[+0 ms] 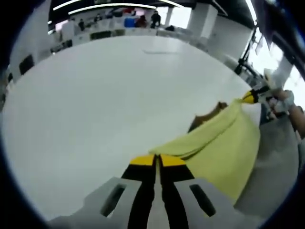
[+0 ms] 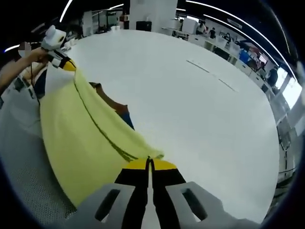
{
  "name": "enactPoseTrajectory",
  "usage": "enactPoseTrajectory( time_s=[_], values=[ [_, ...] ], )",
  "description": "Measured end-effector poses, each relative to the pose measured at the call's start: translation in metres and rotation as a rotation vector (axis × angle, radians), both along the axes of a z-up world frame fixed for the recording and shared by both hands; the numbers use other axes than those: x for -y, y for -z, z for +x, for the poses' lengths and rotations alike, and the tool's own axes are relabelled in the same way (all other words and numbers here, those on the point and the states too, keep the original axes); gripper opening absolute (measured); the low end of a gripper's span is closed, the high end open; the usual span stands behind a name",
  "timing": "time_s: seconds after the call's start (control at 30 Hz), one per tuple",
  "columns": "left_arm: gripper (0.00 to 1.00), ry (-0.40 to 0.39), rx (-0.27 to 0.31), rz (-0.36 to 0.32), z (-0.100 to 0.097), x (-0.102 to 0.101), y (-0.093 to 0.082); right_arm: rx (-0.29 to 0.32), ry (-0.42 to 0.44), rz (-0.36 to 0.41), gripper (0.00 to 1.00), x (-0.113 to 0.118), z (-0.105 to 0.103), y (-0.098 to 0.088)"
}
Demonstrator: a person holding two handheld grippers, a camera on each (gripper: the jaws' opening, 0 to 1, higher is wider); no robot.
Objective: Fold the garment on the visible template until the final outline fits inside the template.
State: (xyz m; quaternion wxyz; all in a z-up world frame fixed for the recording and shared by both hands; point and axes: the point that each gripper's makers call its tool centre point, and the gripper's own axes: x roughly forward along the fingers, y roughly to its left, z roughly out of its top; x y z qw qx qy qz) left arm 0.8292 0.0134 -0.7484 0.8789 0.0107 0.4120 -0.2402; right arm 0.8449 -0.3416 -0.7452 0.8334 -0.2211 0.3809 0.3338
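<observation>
White table, broad and bare over most of its top, set in a large open hall with ceiling strip lights; desks and standing people sit far off along the back edge.

Item: yellow garment, soft fabric, lifted off the table and stretched between the two grippers. Its upper edge runs taut from one tip to the other, and the body of the cloth hangs below that edge. In the right gripper view the same garment spreads wide at the near left.

Item: left gripper, yellow-tipped, jaws clenched on one end of the garment's edge. In the right gripper view it shows at the far left, held by a person's hand.

Item: right gripper, jaws likewise pinched tight on the other end. It shows at the far right in the left gripper view.

Item: brown and blue object, partly hidden behind the cloth, identity unclear.

Item: grey mat beneath the garment, near left.
</observation>
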Motion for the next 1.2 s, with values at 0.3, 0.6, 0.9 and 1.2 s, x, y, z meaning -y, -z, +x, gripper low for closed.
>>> enactPoseTrajectory(
  time_s=[0.3, 0.6, 0.9, 1.2],
  values=[
    [0.00, -0.014, 0.011, -0.004, 0.010, -0.002, -0.002, 0.016, 0.014, -0.012, 0.02, 0.005, 0.019, 0.003],
    [0.00, -0.027, -0.003, -0.006, 0.014, -0.006, 0.008, 0.023, 0.033, -0.004, 0.02, 0.000, 0.034, 0.007],
    [0.00, -0.041, 0.002, -0.024, 0.023, -0.007, 0.007, 0.020, 0.050, 0.001, 0.02, 0.000, 0.042, 0.013],
    [0.00, -0.064, 0.011, -0.010, 0.031, -0.012, 0.013, 0.015, 0.049, -0.009, 0.02, 0.001, 0.045, 0.020]
  ],
)
